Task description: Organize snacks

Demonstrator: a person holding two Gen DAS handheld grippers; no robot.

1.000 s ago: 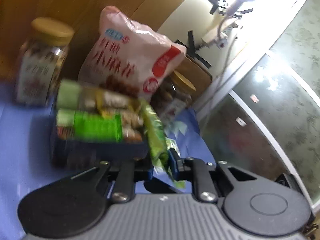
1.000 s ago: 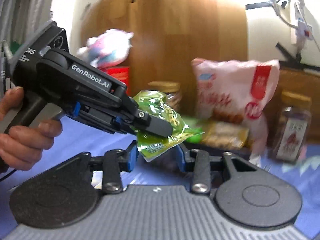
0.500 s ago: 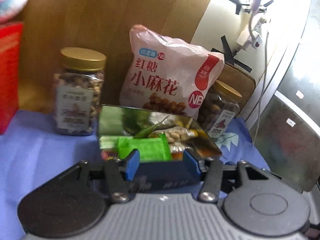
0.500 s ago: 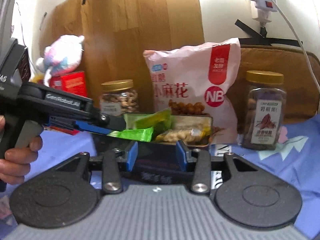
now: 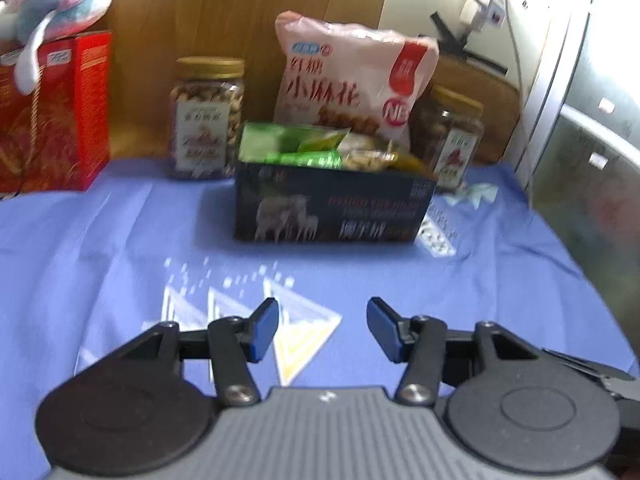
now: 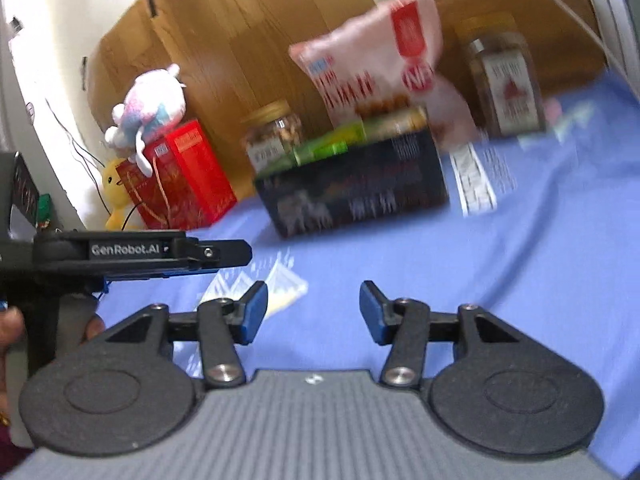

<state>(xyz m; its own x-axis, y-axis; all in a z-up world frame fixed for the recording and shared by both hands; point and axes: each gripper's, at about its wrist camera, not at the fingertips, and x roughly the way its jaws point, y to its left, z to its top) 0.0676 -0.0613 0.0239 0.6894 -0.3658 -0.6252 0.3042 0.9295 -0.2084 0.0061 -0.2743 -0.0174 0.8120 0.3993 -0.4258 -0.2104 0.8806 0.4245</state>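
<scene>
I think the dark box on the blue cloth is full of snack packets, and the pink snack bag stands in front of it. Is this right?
Not quite. The pink snack bag stands behind the dark box, not in front, as the left wrist view shows. The box does hold snack packets on the blue cloth.

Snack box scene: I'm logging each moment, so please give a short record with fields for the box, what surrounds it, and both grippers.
box: dark snack box on blue cloth, open top, packets sticking out
behind box: pink bag, upright
jars: left jar and right jar, flanking the bag
far left: red carton, plush toy on top
left gripper: open, empty, jaws just widened
right gripper: open, empty, jaws just widened
</scene>
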